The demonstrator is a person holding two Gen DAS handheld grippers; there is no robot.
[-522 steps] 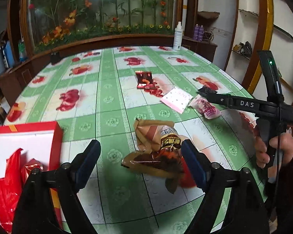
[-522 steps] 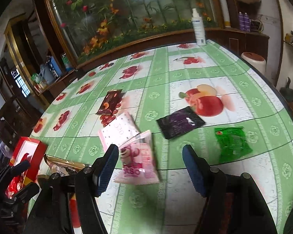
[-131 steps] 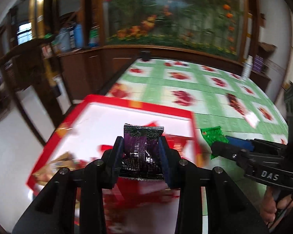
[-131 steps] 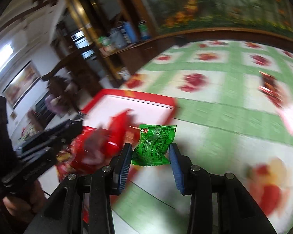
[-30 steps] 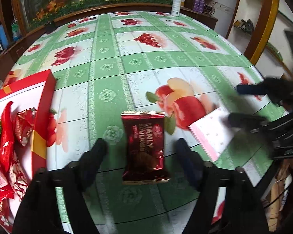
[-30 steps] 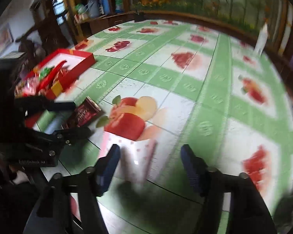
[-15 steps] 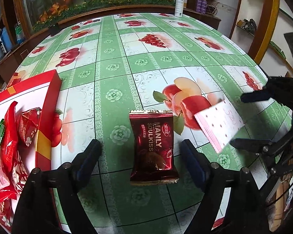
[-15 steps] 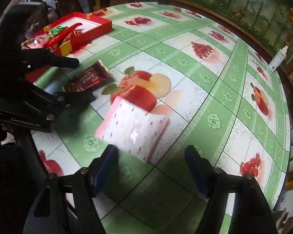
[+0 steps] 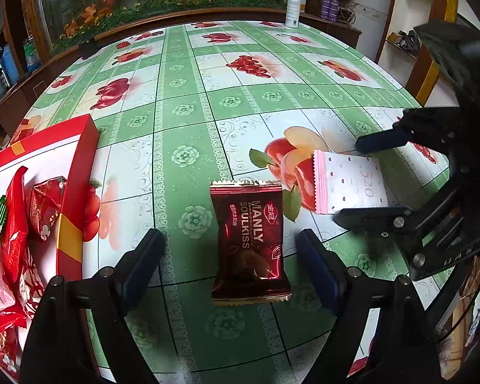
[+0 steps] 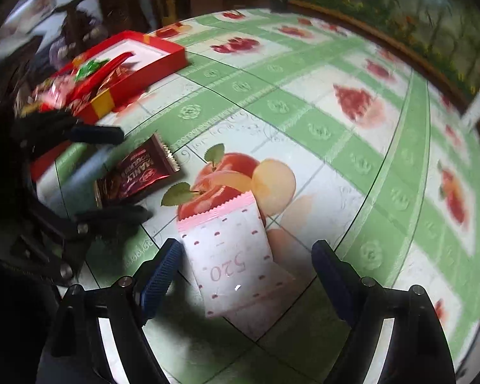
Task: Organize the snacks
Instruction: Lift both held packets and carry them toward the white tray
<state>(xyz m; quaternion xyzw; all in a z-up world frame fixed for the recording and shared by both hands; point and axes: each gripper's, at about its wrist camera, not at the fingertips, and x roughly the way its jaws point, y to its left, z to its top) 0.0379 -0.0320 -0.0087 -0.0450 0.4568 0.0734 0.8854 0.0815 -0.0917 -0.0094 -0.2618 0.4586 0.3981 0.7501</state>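
A dark red snack packet (image 9: 249,243) lies flat on the green fruit-print tablecloth, between the open fingers of my left gripper (image 9: 230,265). It also shows in the right wrist view (image 10: 137,174). A pink-and-white dotted packet marked 520 (image 10: 233,262) lies between the open fingers of my right gripper (image 10: 249,275); it also shows in the left wrist view (image 9: 348,185). The right gripper (image 9: 352,179) straddles it there. A red box (image 9: 70,198) with several snacks inside sits at the left.
The round table's edge runs close on the right (image 9: 432,121) and near side. A white spray bottle (image 9: 293,1) stands at the far edge. A wooden cabinet and planter wall (image 9: 144,0) lie behind the table. The red box also shows in the right wrist view (image 10: 134,73).
Both grippers have moved in closer over their packets. The right gripper now straddles the pink packet, which lies more squarely between its fingers. Both packets stay on the table.
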